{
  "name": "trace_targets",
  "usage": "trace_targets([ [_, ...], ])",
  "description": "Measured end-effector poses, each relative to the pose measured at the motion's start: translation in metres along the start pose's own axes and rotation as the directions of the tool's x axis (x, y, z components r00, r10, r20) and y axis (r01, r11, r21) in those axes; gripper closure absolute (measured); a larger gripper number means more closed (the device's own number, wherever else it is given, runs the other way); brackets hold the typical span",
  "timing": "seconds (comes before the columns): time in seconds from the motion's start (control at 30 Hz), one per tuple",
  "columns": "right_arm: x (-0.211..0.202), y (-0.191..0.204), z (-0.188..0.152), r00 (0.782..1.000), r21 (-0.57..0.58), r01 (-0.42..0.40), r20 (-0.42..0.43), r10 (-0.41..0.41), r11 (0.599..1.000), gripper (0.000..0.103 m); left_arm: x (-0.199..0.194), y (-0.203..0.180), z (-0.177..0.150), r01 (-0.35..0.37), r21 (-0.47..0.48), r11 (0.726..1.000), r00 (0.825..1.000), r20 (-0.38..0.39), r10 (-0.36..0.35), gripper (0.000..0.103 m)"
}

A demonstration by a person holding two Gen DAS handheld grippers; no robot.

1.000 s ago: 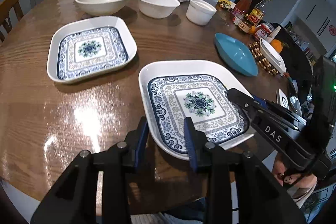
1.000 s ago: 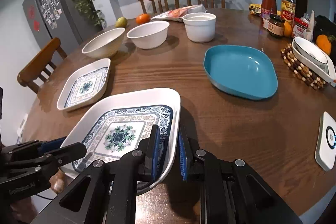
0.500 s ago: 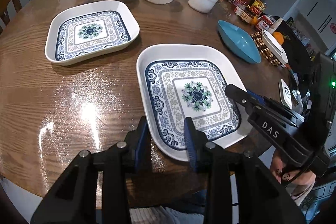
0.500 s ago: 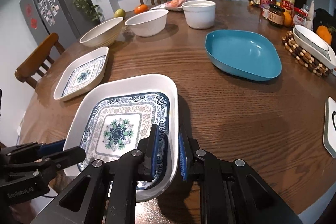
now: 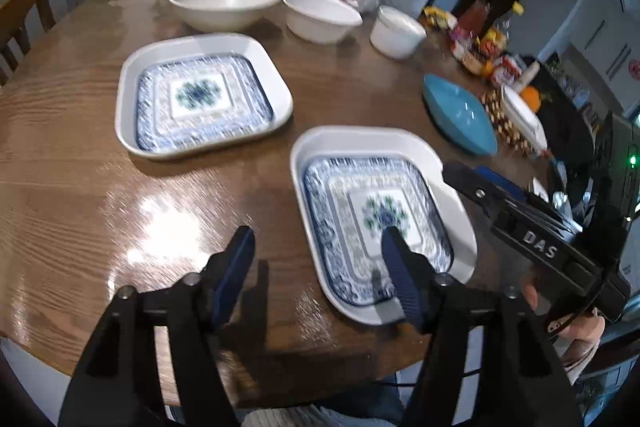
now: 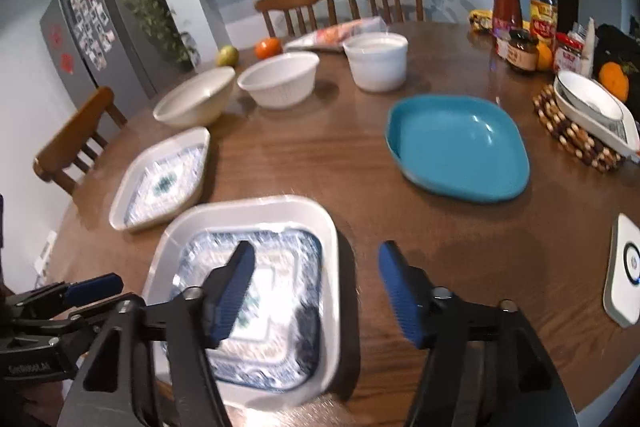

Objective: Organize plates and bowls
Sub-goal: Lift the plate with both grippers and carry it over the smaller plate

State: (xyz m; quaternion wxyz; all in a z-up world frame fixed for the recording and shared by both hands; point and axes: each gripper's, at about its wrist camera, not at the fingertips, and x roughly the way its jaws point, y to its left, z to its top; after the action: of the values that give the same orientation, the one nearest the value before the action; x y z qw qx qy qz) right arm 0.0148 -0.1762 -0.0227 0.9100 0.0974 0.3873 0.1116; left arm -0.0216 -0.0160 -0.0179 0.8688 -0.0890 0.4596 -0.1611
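A square blue-patterned plate [image 5: 372,215] [image 6: 256,267] lies on the round wooden table near its front edge. A second patterned plate [image 5: 200,99] [image 6: 164,179] lies to its left. My left gripper [image 5: 318,267] is open, its jaws spread wide over the near plate's left rim, holding nothing. My right gripper [image 6: 316,283] is open over the same plate's right rim, empty. A blue plate [image 6: 456,147] [image 5: 460,115] lies to the right. Three white bowls [image 5: 224,1] [image 5: 320,15] [image 5: 396,31] stand in a row at the back.
Bottles and jars [image 6: 524,27] crowd the far right. A white dish on a beaded trivet [image 6: 588,115] and a small white device [image 6: 624,267] lie at the right edge. Fruit [image 6: 268,47] and a snack bag [image 6: 340,31] lie at the back. Chairs surround the table.
Both grippers were shut on the near plate's opposite rims; now both are open and pulled back slightly. The plate rests on the table, set down nearer the second patterned plate.
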Motion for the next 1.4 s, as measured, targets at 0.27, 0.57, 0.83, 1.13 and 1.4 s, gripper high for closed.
trace_targets([
  [0.27,0.003,0.028,0.041,0.991,-0.025,-0.129,0.034,0.130,0.991,0.014,-0.023,0.036,0.032,-0.084,-0.126,0.988,0.989,0.111,0.098,0.023],
  [0.57,0.043,0.076,0.085,0.963,-0.063,-0.269,-0.034,0.267,0.961,0.009,-0.025,0.072,0.063,-0.125,-0.213,0.969,0.978,0.137,0.156,0.015],
  [0.83,0.108,0.101,0.104,0.963,-0.049,-0.234,-0.148,0.224,0.971,0.009,-0.005,0.103,0.086,-0.149,-0.269,0.952,0.981,0.082,0.177,0.016],
  [1.13,0.143,0.109,0.106,0.955,-0.013,-0.208,-0.220,0.200,0.978,0.009,0.015,0.122,0.093,-0.160,-0.296,0.942,0.984,0.023,0.175,0.016],
  [1.4,0.144,0.099,0.105,0.946,0.029,-0.229,-0.230,0.229,0.973,0.010,0.019,0.128,0.092,-0.163,-0.300,0.940,0.985,0.001,0.171,0.016],
])
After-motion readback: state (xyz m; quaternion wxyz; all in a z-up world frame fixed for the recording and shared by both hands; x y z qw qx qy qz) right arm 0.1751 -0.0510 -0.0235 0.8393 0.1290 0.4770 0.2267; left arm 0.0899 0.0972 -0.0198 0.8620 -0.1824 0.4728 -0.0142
